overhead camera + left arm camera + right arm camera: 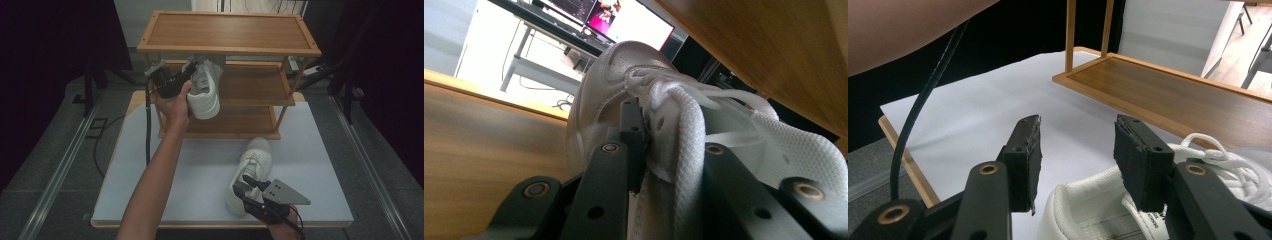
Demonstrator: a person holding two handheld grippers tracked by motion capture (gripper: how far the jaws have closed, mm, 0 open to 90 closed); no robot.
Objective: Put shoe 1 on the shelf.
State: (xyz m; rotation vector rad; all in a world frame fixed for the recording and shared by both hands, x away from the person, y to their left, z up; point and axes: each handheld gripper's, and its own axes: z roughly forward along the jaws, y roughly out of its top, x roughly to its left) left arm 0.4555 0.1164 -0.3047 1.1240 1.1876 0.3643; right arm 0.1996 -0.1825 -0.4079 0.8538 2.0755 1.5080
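Right tool (243,189) over sneaker's (250,170) heel

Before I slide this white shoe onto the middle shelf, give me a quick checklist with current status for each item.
1. Left tongs shut on the lifted white shoe: ok; in the left gripper view the jaws pinch the collar by the laces.
2. Shoe raised off the table: ok.
3. Middle shelf free where the shoe would land: ok for the part in sight; the stretch behind the shoe, cannot tell.
4. Clearance under the top shelf: cannot tell; the shoe's upper end sits close beneath its front edge.
5. Right tongs open, out of the way: ok; they straddle the heel of the second shoe on the table without pressing.
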